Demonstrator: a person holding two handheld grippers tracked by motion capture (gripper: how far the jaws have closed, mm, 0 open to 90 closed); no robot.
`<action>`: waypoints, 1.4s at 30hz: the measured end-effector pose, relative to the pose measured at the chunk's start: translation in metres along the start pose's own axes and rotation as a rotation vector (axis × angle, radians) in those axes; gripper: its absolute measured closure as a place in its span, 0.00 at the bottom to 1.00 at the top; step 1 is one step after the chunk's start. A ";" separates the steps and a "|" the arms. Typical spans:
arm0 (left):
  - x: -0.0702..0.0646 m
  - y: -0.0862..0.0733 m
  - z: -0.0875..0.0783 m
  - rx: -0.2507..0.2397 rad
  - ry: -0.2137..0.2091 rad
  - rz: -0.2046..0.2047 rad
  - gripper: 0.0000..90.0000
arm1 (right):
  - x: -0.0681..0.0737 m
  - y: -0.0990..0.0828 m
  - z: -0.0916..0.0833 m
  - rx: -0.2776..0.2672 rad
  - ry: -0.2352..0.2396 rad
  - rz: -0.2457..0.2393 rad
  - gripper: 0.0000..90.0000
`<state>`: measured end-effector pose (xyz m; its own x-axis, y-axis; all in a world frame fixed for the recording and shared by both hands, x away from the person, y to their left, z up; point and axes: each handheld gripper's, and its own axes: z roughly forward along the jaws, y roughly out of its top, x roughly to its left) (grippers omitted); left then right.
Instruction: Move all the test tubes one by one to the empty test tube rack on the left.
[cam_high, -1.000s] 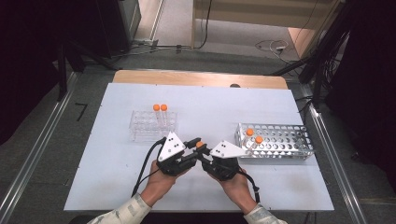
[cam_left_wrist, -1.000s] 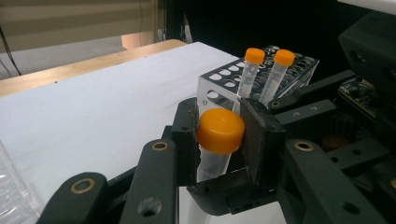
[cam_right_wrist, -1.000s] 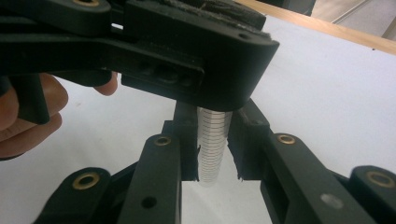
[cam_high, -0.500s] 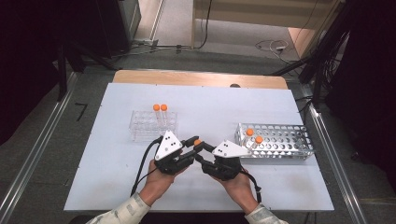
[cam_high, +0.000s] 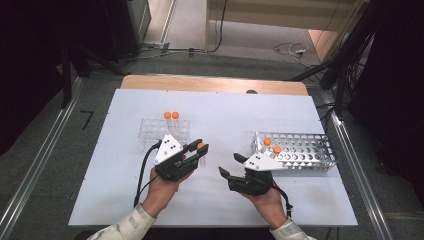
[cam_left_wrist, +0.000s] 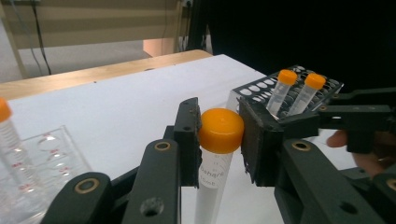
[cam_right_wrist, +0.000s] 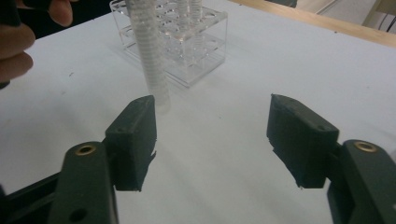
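My left gripper is shut on a clear tube with an orange cap, held upright just above the white table. In the left gripper view its pads clamp the tube right under the cap. My right gripper sits a short way to the right, pointing left, and its jaws have just been opening. In the right gripper view those jaws stand wide with nothing between them. The tube's clear body hangs a little beyond its left jaw.
A clear plastic rack behind the left gripper holds two orange-capped tubes. A white perforated rack at the right holds two more. A wooden strip runs along the table's far edge.
The two grippers met at the tube a second ago. The right gripper has opened, let go and drawn back to the right. The left gripper keeps the tube and has shifted slightly left.
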<state>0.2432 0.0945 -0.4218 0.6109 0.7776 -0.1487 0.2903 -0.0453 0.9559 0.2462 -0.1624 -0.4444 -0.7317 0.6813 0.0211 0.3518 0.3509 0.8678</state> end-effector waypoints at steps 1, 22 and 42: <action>0.002 0.001 -0.002 -0.006 0.006 -0.005 0.77 | -0.001 -0.001 -0.002 0.002 -0.001 0.004 0.32; 0.027 0.008 -0.020 -0.027 0.069 -0.043 0.77 | -0.028 -0.026 -0.053 -0.024 -0.085 0.068 0.29; 0.060 0.027 -0.047 -0.097 0.179 -0.089 0.77 | -0.047 -0.043 -0.084 -0.034 -0.165 0.127 0.29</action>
<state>0.2526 0.1691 -0.3932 0.4428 0.8754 -0.1942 0.2597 0.0821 0.9622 0.2163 -0.2633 -0.4415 -0.5763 0.8155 0.0524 0.4132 0.2355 0.8797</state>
